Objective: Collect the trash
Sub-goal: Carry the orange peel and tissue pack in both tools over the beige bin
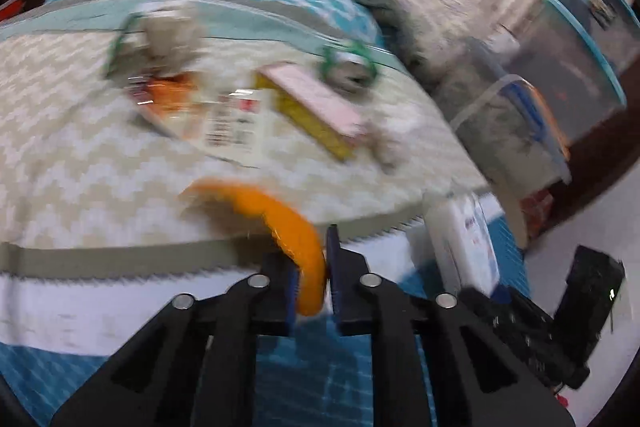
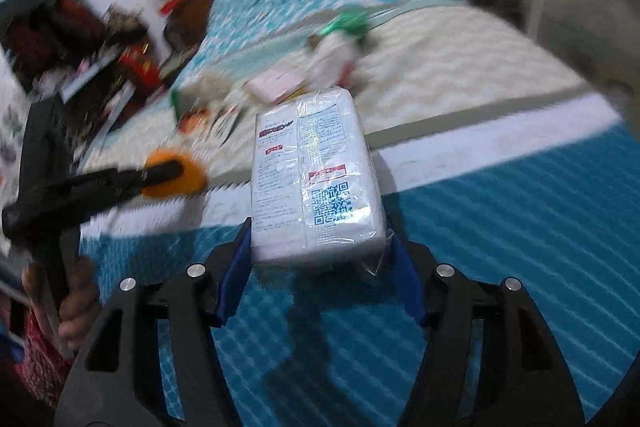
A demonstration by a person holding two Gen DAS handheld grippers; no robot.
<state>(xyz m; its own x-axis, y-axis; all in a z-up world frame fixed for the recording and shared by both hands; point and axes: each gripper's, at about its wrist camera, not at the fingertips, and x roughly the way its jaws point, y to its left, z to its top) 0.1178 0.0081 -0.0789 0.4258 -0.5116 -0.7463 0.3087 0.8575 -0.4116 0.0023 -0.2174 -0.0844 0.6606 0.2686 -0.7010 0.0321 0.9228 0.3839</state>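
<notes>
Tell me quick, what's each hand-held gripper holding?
Left hand-held gripper: closed on the orange peel.
Right hand-held gripper: closed on the white packet.

Left tongs (image 1: 314,279) clamped nearly shut, right tongs (image 2: 318,263) half-spread — both angled downward

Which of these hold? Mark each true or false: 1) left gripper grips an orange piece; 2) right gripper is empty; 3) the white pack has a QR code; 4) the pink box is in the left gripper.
1) True: the left gripper is shut on the orange piece.
2) False: the right gripper holds the white pack.
3) True: a blue QR code shows on the pack.
4) False: the pink box lies on the bed, among other litter.
</notes>
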